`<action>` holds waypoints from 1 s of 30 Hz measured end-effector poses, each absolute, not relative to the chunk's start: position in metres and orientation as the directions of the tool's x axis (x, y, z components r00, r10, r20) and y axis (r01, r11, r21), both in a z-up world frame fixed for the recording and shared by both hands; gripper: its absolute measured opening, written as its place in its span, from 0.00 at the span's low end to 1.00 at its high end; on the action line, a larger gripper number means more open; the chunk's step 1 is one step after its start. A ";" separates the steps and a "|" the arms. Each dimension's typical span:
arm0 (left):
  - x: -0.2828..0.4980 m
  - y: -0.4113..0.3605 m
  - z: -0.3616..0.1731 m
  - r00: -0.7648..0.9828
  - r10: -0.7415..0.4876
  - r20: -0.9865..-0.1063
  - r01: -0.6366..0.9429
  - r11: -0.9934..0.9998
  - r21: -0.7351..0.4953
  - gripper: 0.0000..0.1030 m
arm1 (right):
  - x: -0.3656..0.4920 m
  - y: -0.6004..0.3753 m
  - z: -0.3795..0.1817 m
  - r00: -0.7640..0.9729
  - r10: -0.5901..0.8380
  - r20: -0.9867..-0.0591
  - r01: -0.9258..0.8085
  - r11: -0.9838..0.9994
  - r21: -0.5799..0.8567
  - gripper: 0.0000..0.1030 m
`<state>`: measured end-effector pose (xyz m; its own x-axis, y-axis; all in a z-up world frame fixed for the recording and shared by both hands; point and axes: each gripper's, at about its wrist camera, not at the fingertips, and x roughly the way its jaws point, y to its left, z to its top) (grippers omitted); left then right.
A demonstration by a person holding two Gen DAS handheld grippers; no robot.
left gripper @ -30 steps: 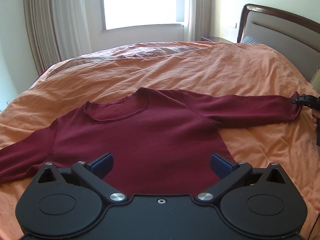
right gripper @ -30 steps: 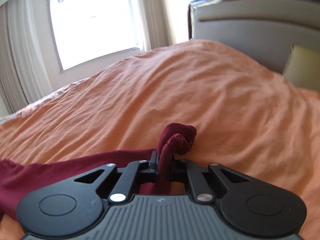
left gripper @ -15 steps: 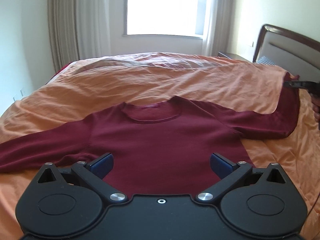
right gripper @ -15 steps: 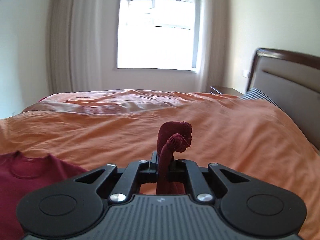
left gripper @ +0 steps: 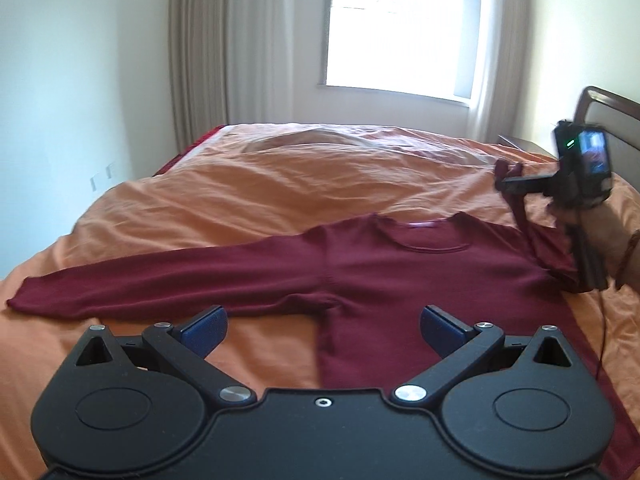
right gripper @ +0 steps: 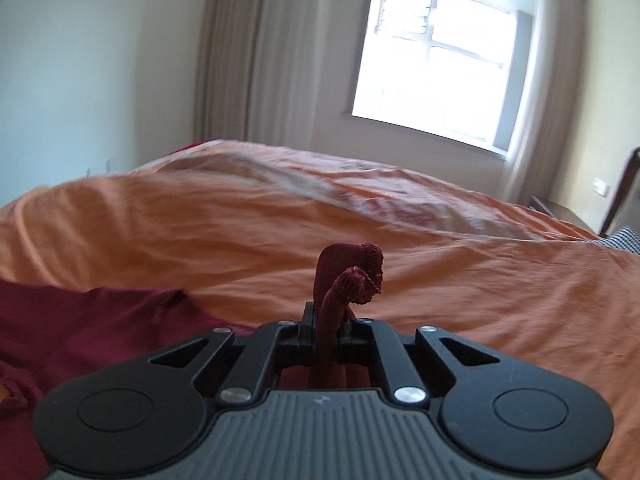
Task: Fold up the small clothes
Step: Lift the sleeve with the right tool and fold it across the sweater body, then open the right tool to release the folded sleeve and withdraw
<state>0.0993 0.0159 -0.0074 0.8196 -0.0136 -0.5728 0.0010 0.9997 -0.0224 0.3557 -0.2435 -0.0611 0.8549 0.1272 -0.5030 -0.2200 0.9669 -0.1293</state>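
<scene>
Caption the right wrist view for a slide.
Right gripper shut on the maroon sweater's cuff, lifted above the orange bedspread.

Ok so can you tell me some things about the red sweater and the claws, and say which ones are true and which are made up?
1. The right claw is pinching the cuff of the sweater's sleeve. True.
2. The left claw is squeezing the sweater. False: it is open and holds nothing.
3. The sweater lies on an orange bed cover. True.
4. Both sleeves lie flat on the bed. False: only the other sleeve lies stretched out flat; the pinched one is lifted up off the cover.
5. The curtains are pulled shut across the window. False: the window is uncovered and bright.
</scene>
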 end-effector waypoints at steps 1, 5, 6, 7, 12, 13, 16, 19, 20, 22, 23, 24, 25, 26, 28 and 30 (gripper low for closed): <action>0.098 0.022 -0.008 0.819 -0.004 -0.574 -0.009 1.000 -0.020 1.00 | 0.355 -0.228 -0.069 0.849 0.138 -0.511 -0.241 0.960 -0.142 0.07; 0.094 0.044 -0.008 0.817 0.019 -0.576 -0.038 0.999 -0.021 1.00 | 0.354 -0.176 -0.098 0.813 0.171 -0.556 -0.323 0.927 -0.188 0.07; 0.093 0.047 -0.008 0.818 0.024 -0.575 -0.045 0.999 -0.022 1.00 | 0.354 -0.167 -0.105 0.802 0.168 -0.573 -0.335 0.921 -0.198 0.07; 0.093 0.050 -0.008 0.818 0.030 -0.574 -0.052 0.998 -0.023 1.00 | 0.355 -0.160 -0.111 0.794 0.165 -0.585 -0.344 0.916 -0.209 0.07; 0.091 0.055 -0.011 0.815 0.031 -0.579 -0.058 0.998 -0.028 1.00 | 0.354 -0.145 -0.137 0.757 0.140 -0.638 -0.375 0.893 -0.249 0.12; 0.092 0.054 -0.011 0.813 0.030 -0.581 -0.056 0.998 -0.027 1.00 | 0.356 -0.143 -0.140 0.756 0.136 -0.640 -0.378 0.889 -0.258 0.30; 0.093 0.049 -0.010 0.813 0.022 -0.582 -0.046 0.999 -0.027 1.00 | 0.355 -0.139 -0.143 0.785 0.110 -0.610 -0.357 0.885 -0.298 0.99; 0.092 0.045 -0.007 0.816 0.016 -0.578 -0.039 0.999 -0.028 1.00 | 0.342 -0.140 -0.132 0.797 0.176 -0.578 -0.388 0.882 -0.267 1.00; 0.091 0.044 -0.007 0.817 0.015 -0.577 -0.037 0.999 -0.026 1.00 | 0.336 -0.142 -0.126 0.799 0.187 -0.571 -0.390 0.885 -0.255 1.00; 0.092 0.041 -0.005 0.817 0.020 -0.576 -0.035 0.999 -0.016 1.00 | 0.314 -0.153 -0.114 0.823 0.206 -0.529 -0.381 0.891 -0.247 1.00; 0.092 0.040 -0.005 0.818 0.021 -0.575 -0.035 0.999 -0.012 1.00 | 0.298 -0.164 -0.107 0.833 0.220 -0.508 -0.385 0.890 -0.245 1.00; 0.092 0.039 -0.004 0.819 0.021 -0.574 -0.033 0.999 -0.010 1.00 | 0.283 -0.177 -0.102 0.843 0.227 -0.488 -0.383 0.890 -0.248 1.00; 0.092 0.038 -0.004 0.819 0.021 -0.573 -0.032 0.999 -0.010 1.00 | 0.266 -0.194 -0.097 0.859 0.218 -0.464 -0.366 0.894 -0.259 1.00; 0.093 0.037 -0.003 0.819 0.020 -0.574 -0.030 1.000 -0.009 1.00 | 0.250 -0.213 -0.093 0.875 0.202 -0.441 -0.345 0.898 -0.273 1.00; 0.093 0.032 -0.003 0.819 0.015 -0.574 -0.023 1.000 -0.005 1.00 | 0.220 -0.255 -0.089 0.901 0.151 -0.407 -0.294 0.902 -0.316 1.00; 0.095 0.025 -0.003 0.818 0.005 -0.576 -0.009 1.000 -0.005 1.00 | 0.200 -0.299 -0.095 0.912 0.076 -0.403 -0.239 0.897 -0.371 1.00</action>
